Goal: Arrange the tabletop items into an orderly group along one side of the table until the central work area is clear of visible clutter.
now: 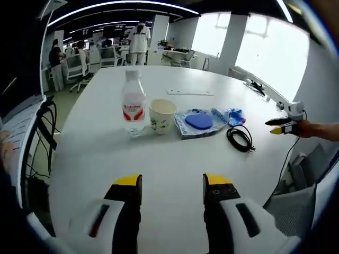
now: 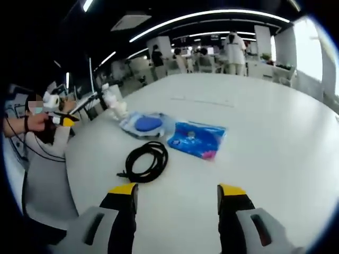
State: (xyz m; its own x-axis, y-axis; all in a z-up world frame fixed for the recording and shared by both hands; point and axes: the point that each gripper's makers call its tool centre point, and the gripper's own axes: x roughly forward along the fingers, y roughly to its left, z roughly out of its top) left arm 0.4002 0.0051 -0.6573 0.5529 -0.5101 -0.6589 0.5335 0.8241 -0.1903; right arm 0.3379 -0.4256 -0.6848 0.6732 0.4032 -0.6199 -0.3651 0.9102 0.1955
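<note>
- Both grippers hang over the white worktop (image 1: pixel 175 169) with nothing in them: left gripper (image 1: pixel 172 185) jaws spread wide, right gripper (image 2: pixel 179 194) the same.
- The stuff sits in a loose row mid-worktop: water bottle (image 1: pixel 133 106), paper cup (image 1: pixel 162 115) right beside it, then a clear pouch with a blue disc (image 1: pixel 199 121), a blue packet (image 2: pixel 197 138), and a coiled black cable (image 2: pixel 147 161) nearest the right gripper.
- Bottle looks tall and tippy, so I'd pinch it at the labelled waist.
- Cup's light and crushable (go easy on the rim).
- Pouches are floppy and slick; grab an edge or just slide them.
- Cable will flop and uncoil, so clamp across several loops at once.
</note>
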